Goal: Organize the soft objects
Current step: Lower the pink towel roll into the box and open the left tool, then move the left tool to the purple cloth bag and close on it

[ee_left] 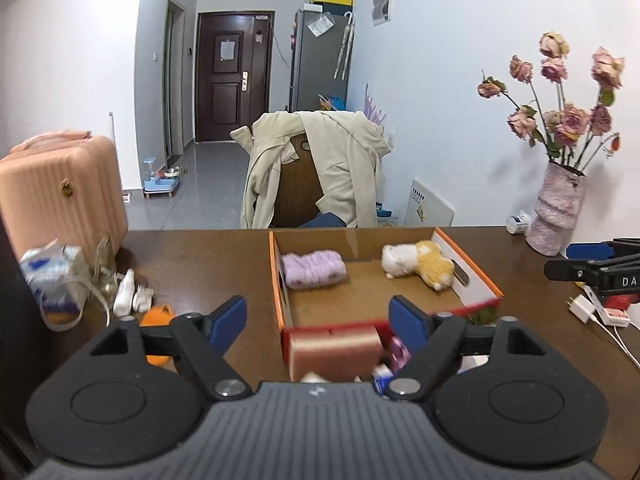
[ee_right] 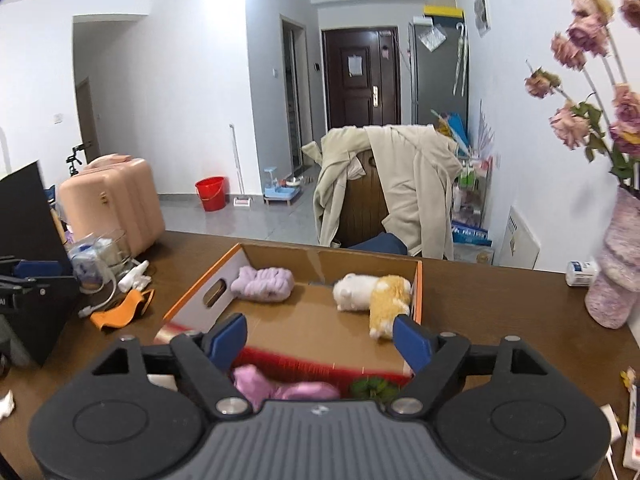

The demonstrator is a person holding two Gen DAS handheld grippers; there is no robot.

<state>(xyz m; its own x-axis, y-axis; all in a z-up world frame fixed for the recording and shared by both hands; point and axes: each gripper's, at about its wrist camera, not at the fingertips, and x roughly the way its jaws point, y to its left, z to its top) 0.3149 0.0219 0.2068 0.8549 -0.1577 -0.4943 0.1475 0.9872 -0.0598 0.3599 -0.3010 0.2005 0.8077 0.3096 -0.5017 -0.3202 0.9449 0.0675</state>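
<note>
Brown tabletop (ee_left: pixel 208 264) fills the near ground of both wrist views, and over it each gripper hangs with nothing between its blue pads: the left gripper (ee_left: pixel 318 318) has its jaws wide apart, and so does the right gripper (ee_right: pixel 320 340). Closest in, just short of the box's red near wall, lie the loose soft things: a pink folded cloth (ee_left: pixel 334 354) under the left gripper, a lilac plush piece (ee_right: pixel 280 388) and a green item (ee_right: pixel 374 388) under the right, all blurred. Beyond them the cardboard box (ee_right: pixel 280 252) already holds a purple fluffy bundle (ee_right: pixel 262 283) at its far left and a white and yellow plush toy (ee_right: pixel 372 294) at its far right, well apart. The next pick probably calls for tipping a gripper down over one near item, closing on its thick middle, and placing it on the bare floor between the two.
</note>
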